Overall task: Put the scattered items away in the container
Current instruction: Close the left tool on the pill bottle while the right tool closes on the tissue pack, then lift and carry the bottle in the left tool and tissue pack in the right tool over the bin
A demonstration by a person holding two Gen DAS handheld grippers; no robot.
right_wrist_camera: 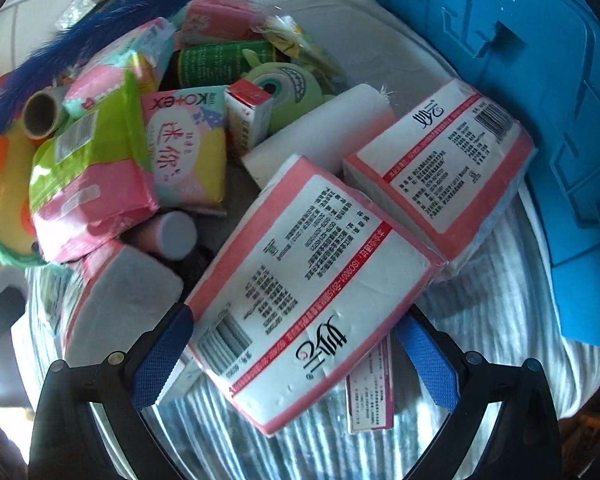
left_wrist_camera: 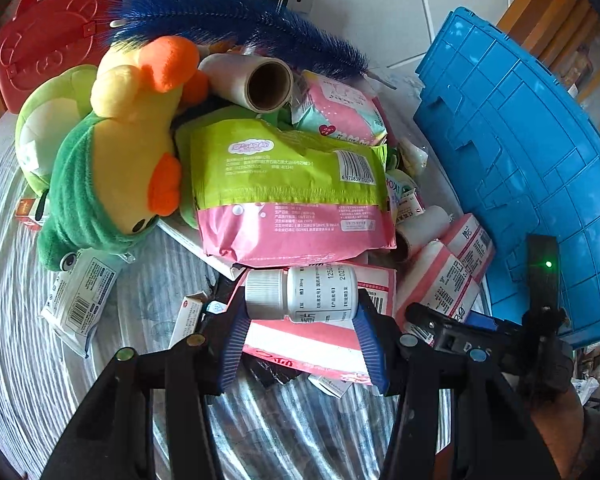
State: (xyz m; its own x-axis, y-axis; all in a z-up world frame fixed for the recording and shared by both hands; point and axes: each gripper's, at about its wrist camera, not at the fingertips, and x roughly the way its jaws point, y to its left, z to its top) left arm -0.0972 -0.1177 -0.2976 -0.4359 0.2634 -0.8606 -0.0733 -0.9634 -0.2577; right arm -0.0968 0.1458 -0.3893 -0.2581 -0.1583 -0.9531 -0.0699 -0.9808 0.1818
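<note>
Two grasps are in hand — the left hand-held gripper [left_wrist_camera: 300,334] is clamped on a white bottle [left_wrist_camera: 302,293] over the pile, the right hand-held gripper [right_wrist_camera: 296,354] spread around a tissue pack [right_wrist_camera: 312,284] — each best lifted level toward the blue container [left_wrist_camera: 540,168].

pile [left_wrist_camera: 292,184] left of crate [left_wrist_camera: 532,152]

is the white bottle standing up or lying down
Lying down. The white bottle is on its side, ribbed cap pointing left, held between the fingers of the left gripper above the pink packs.
</note>
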